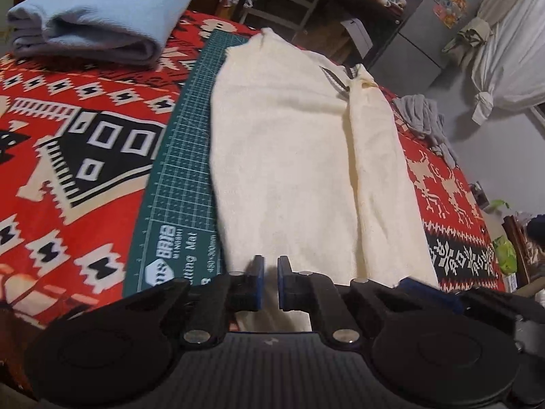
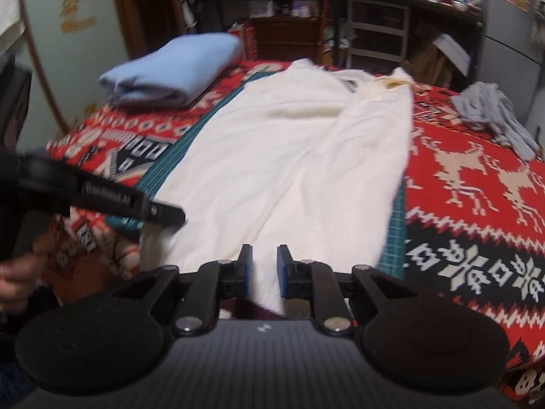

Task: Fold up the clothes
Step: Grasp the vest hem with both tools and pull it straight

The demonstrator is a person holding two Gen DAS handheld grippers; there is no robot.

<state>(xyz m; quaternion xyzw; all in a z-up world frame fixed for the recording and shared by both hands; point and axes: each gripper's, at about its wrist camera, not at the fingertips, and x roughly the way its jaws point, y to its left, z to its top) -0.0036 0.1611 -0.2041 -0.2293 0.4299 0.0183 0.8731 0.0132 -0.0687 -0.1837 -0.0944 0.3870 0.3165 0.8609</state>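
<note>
The cream shirt [image 1: 289, 156] lies flat, lengthwise on a green cutting mat [image 1: 177, 184] over the red patterned blanket [image 1: 68, 136] on the worktop. Its near hem runs between the pads of both claws: the left claw [image 1: 270, 284] is almost closed on it, the right claw [image 2: 264, 274] narrowly pinches it. A folded blue garment [image 1: 98, 17] sits beyond, a crumpled grey one [image 2: 494, 112] to the right.

Left gripper [image 1: 270, 281] tilted downward, blue pads [image 1: 259, 283] close together with a narrow gap, near-shut. Right gripper [image 2: 262, 272] also angled down, jaws a bit wider apart, partly closed. In the right wrist view the left gripper's black body reaches in from the left, a hand [image 2: 15, 281] gripping below it.
</note>
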